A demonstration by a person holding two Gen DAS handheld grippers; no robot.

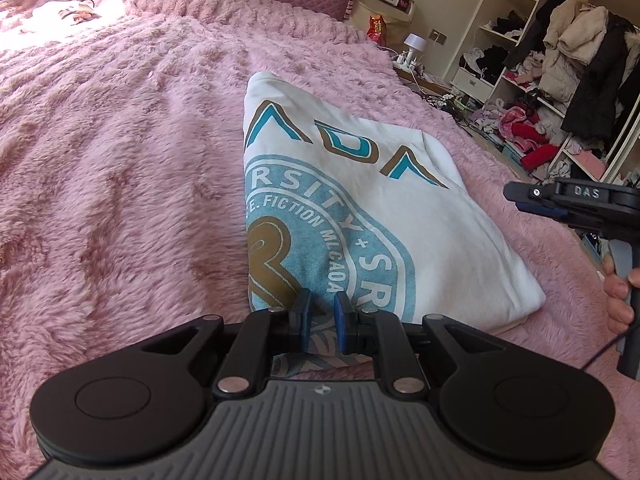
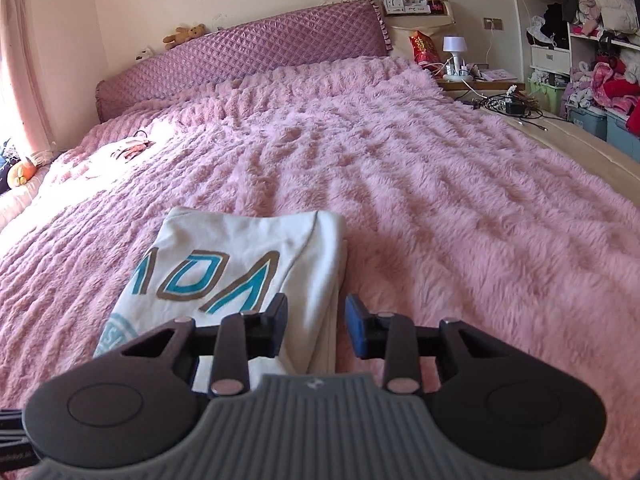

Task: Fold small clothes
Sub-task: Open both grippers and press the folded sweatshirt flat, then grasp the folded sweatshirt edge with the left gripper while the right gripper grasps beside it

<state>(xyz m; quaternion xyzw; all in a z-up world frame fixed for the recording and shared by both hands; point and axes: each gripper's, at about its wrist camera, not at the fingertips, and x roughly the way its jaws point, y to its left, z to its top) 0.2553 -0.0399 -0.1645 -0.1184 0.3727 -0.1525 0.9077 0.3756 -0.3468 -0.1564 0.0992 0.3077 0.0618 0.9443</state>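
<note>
**Ana:** Starting with the biggest thing, one bed (image 2: 420, 184) fills both views, covered by a single shaggy pink blanket (image 1: 120, 160). Why work there?

**Ben:** My guess is that it gives a broad, soft area where a garment can be spread out and squared up.

**Ana:** And the garment?

**Ben:** One white shirt (image 1: 360, 208) with a teal and brown print lies flat on the blanket. It sits centre-right in the left wrist view and lower left in the right wrist view. Its sides look tucked under already, so I judge it partly folded into a long panel.

**Ana:** How many claws are there?

**Ben:** Two. The left claw (image 1: 322, 318) sits low at the bottom centre of its frame, over the shirt's near hem. Its jaws stand narrow, with a little printed cloth showing between them. I cannot tell whether the pads actually pinch it. Probably it pins or holds that hem while the other side is arranged.

**Ana:** And the right one?

**Ben:** The right claw (image 2: 316, 330) is parted moderately and holds nothing. It straddles the shirt's right-hand edge, one finger over the cloth and the other over the blanket. In the left wrist view it sits at the right edge, clear of the shirt, held by one hand (image 1: 620, 296).

**Ana:** Anything smaller?

**Ben:** One teddy bear (image 2: 185, 35) rests on the headboard, upper left.
</note>
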